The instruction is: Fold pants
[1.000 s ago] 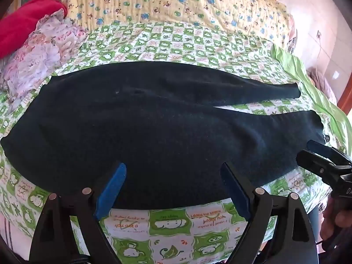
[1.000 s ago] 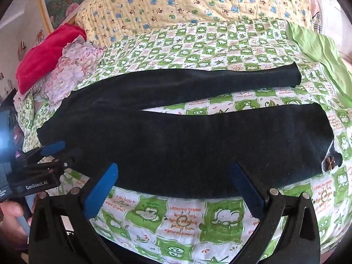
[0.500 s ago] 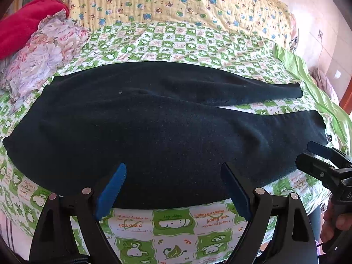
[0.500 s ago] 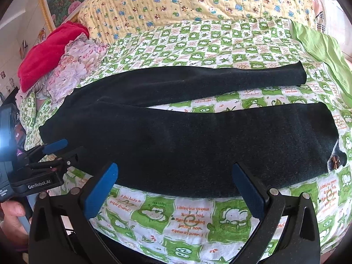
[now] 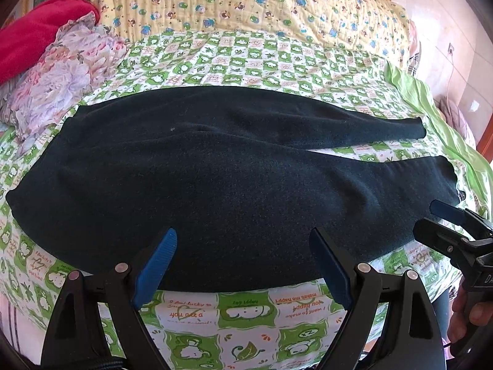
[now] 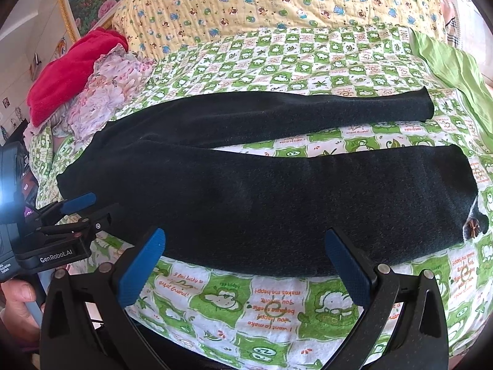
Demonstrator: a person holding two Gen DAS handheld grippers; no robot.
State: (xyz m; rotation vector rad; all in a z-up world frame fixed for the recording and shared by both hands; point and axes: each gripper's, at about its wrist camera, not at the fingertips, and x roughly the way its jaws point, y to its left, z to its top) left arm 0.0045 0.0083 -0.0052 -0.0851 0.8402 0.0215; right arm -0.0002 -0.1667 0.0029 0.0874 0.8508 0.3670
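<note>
Dark pants (image 5: 215, 185) lie flat across the bed, waist at the left, both legs reaching right with a gap between them; they also show in the right wrist view (image 6: 277, 203). My left gripper (image 5: 243, 262) is open and empty, just above the pants' near edge toward the waist. My right gripper (image 6: 246, 262) is open and empty at the near edge of the nearer leg. The right gripper also shows in the left wrist view (image 5: 446, 222), by the near leg's cuff. The left gripper shows in the right wrist view (image 6: 83, 209), by the waist.
The bed has a green and white checked sheet (image 5: 246, 308). A yellow quilt (image 5: 246, 3) lies at the back. A red cloth (image 6: 71, 67) and a floral cloth (image 6: 101, 98) are piled at the back left. A green cloth (image 6: 456, 64) lies at the right edge.
Both grippers have crept slightly forward and up over the pants' near edge. The pants have not moved. Both grippers stay open.
</note>
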